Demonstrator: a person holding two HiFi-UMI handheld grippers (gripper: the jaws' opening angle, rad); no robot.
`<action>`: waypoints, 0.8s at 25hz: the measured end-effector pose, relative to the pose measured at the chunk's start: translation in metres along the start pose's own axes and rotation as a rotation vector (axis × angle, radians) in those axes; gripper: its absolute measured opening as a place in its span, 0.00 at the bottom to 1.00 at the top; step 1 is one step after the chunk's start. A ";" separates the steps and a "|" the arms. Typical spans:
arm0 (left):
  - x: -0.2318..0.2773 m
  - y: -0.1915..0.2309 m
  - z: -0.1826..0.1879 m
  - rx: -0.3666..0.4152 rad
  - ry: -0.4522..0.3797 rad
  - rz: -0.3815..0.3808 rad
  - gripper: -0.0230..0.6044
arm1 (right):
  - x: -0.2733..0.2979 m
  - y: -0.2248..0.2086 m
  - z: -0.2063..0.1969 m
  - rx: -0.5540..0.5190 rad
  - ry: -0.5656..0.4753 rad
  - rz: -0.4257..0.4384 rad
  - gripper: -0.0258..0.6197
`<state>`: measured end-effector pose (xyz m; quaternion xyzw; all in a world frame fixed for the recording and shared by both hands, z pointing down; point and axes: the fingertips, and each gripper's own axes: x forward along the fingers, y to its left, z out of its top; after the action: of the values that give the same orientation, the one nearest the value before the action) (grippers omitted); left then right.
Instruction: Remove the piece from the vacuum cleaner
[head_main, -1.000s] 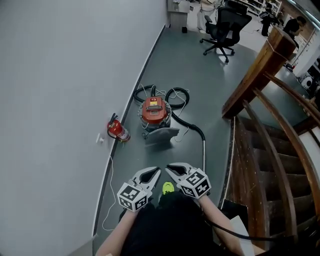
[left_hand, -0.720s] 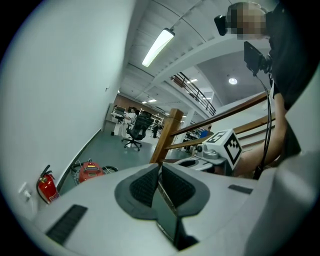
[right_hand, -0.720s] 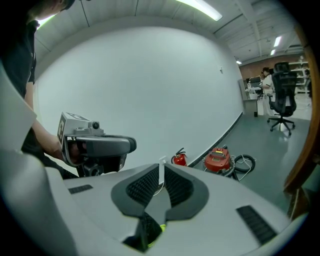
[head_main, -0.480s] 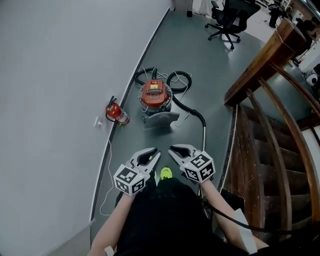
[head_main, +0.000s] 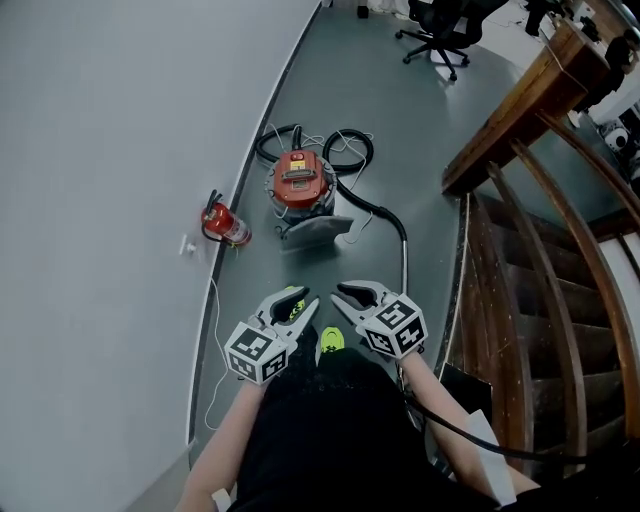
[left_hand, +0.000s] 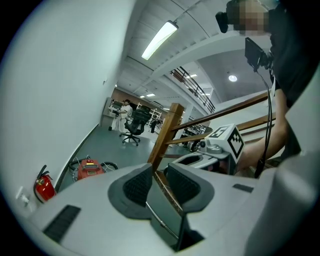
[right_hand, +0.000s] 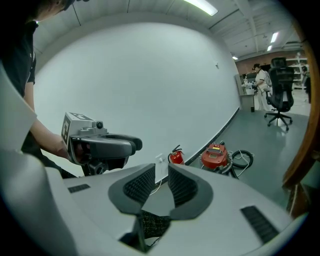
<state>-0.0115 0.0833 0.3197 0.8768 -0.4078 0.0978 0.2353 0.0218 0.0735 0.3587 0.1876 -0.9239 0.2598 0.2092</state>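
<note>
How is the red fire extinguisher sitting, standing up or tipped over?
Standing up. The fire extinguisher rests on its base beside the wall, with its black handle on top.

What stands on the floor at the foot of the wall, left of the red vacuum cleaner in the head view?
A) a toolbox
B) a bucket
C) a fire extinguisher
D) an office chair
C: a red fire extinguisher stands by the wall, just left of the vacuum cleaner.
</note>
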 end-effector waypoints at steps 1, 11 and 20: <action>0.002 0.003 0.001 0.003 0.002 -0.004 0.19 | 0.003 -0.001 0.000 0.001 0.004 0.000 0.16; 0.019 0.039 0.012 0.014 0.044 -0.057 0.20 | 0.031 -0.018 0.024 0.018 0.028 -0.032 0.17; 0.036 0.065 0.027 0.041 0.084 -0.146 0.20 | 0.057 -0.037 0.050 0.063 0.022 -0.092 0.18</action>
<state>-0.0381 0.0094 0.3310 0.9039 -0.3304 0.1254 0.2408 -0.0236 0.0030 0.3620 0.2335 -0.9033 0.2809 0.2248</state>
